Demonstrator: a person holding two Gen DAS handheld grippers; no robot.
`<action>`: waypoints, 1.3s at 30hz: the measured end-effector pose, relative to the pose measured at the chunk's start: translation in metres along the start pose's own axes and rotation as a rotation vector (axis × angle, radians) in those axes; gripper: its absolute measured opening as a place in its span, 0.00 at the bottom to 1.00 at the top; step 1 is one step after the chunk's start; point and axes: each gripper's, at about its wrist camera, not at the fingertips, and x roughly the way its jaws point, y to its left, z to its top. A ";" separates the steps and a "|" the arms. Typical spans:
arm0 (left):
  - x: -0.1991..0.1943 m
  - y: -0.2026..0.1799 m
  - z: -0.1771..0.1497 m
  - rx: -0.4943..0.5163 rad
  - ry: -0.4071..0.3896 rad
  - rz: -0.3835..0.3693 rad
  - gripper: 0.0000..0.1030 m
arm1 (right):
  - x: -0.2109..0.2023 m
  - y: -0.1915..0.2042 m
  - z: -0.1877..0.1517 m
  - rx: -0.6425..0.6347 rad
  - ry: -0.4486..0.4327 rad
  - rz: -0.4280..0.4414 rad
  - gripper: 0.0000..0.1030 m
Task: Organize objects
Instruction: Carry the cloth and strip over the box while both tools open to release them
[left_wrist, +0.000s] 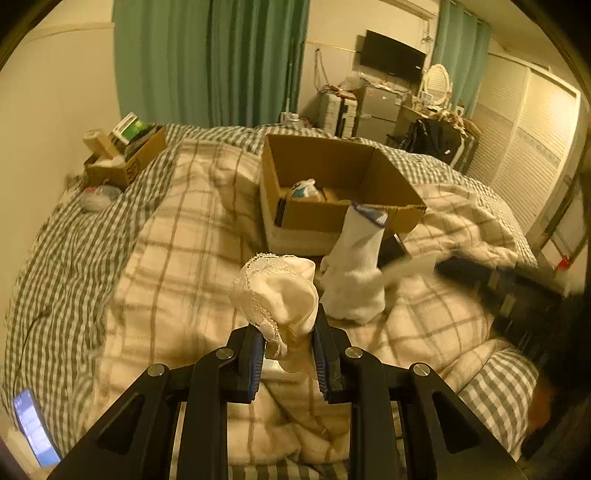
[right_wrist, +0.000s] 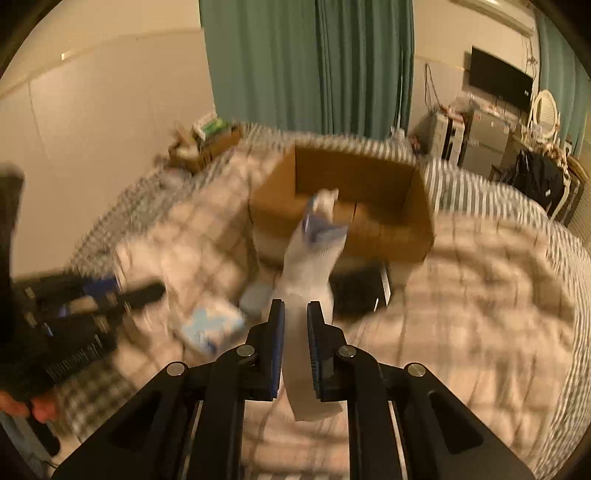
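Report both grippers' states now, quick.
Left gripper: shut on the cream lace-trimmed sock.
Right gripper: shut on the white ribbed sock with a blue-striped cuff.

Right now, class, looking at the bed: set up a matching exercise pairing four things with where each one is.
Things:
1. lace-trimmed sock
2. blue-cuffed sock
3. cardboard box
4. phone

Places:
A. lying at the bed's near left edge
B. pinched in the right tongs
C. open on the plaid quilt
D. pinched in the left tongs

Pairs: 1-D, 2-B, 3-C, 4-A
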 end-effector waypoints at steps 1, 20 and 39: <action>0.001 -0.002 0.005 0.012 0.002 0.001 0.23 | -0.005 -0.003 0.009 0.010 -0.020 0.006 0.11; 0.058 -0.017 0.185 0.052 -0.091 -0.049 0.23 | 0.033 -0.073 0.174 -0.040 -0.181 -0.031 0.11; 0.189 -0.046 0.180 0.070 0.037 -0.056 0.23 | 0.159 -0.138 0.145 0.053 -0.046 0.048 0.18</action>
